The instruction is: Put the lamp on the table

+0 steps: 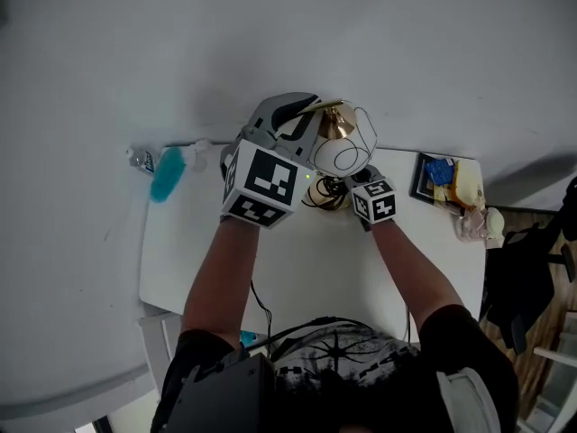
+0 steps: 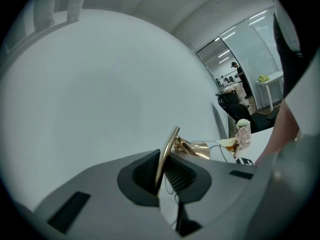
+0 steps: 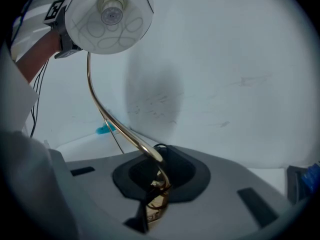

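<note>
A lamp with a thin curved gold stem, a white wire-patterned shade and a gold base stands over the back edge of the white table. My left gripper is shut on the upper stem, close behind the shade. Lower down, my right gripper has its jaws closed round the stem just above the base. In the right gripper view the shade hangs above, with its bulb facing the camera. The base itself is mostly hidden by the jaws.
A teal object and a small clear bottle lie at the table's back left corner. A dark tray with yellow and blue items sits at the back right. A black chair stands right of the table. A wall rises directly behind.
</note>
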